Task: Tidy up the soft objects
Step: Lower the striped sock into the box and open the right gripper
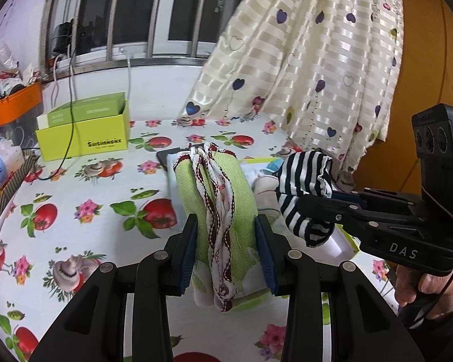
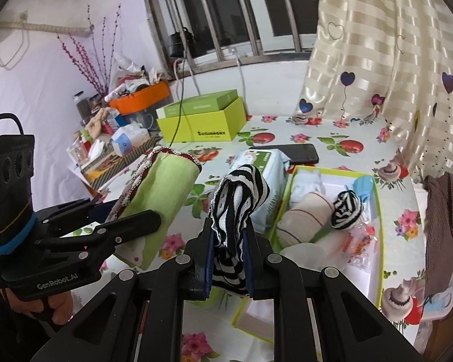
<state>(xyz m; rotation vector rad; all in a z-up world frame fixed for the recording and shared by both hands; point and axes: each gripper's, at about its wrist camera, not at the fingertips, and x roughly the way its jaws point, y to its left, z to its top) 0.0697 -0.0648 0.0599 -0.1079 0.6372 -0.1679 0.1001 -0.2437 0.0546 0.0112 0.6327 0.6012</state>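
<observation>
Holding a folded green cloth (image 1: 226,211) with a red-and-white trim, the left gripper (image 1: 226,252) is clamped on it from both sides, dead centre at the bottom of the left wrist view, up off the table (image 1: 75,187). Over on the right of that view the right gripper (image 1: 323,208) is pinched tight on a black-and-white striped cloth (image 1: 305,187), also up in the air. In the right wrist view the striped piece sits low in the middle and the green one hangs to its left. Right of centre there's an open green-edged tray (image 2: 377,241) on the flowery tablecloth with a cream roll (image 2: 305,220) and a striped bundle (image 2: 345,209) lying in it. A lime box (image 1: 81,138) sits in the upper left, near the window (image 1: 136,15).
</observation>
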